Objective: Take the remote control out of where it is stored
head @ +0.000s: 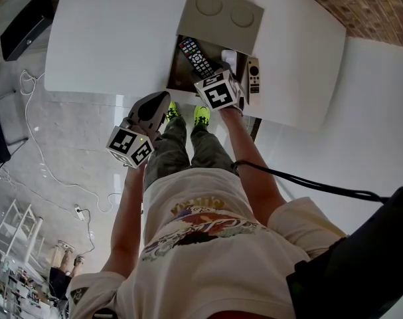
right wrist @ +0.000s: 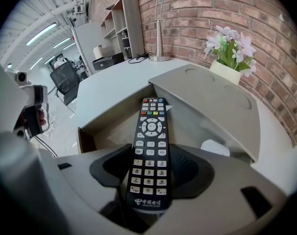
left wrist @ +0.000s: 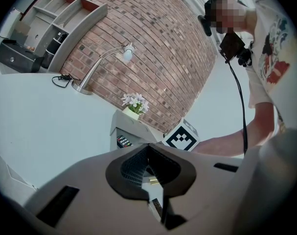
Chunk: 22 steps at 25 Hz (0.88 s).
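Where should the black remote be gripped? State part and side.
The black remote: take its lower, logo end across the narrow width, coming from the near open side of the box. It is long and slim, button end pointing inward, and the lid covers the far side. The right gripper is shut there.

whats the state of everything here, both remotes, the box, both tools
right tool, shut on the black remote
black remote, buttons up, gripped at its lower end, reaching out over the box
box, open on the near side
left tool, shut, empty, held off the table's edge
pale remote, lying flat on the table beside the box, untouched
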Tool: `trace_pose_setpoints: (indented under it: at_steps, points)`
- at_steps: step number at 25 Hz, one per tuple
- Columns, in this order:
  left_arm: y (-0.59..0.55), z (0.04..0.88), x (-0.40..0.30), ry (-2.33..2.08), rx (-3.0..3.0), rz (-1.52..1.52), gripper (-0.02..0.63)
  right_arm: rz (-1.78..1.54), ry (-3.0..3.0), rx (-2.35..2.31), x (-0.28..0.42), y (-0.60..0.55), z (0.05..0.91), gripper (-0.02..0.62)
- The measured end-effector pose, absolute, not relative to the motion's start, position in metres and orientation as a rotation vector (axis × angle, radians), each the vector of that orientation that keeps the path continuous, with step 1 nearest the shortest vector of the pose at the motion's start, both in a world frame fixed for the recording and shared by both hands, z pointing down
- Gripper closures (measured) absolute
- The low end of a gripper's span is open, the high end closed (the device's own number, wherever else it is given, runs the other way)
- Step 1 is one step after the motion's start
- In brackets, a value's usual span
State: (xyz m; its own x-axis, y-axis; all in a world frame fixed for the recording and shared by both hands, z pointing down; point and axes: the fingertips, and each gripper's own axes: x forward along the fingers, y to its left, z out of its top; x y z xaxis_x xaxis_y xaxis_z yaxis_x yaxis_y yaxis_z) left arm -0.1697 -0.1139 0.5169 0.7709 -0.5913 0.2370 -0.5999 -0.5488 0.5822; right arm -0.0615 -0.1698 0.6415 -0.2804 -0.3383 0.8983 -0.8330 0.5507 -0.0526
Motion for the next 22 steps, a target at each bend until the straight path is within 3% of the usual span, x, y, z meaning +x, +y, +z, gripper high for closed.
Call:
trace_pose_setpoints:
  at_steps: [22]
  points:
    - [-0.115, 0.5, -0.169, -0.871, 2.338, -0.009, 0.6, 0.725, -1.893, 1.036, -0.066, -0.165, 0.608, 0.35]
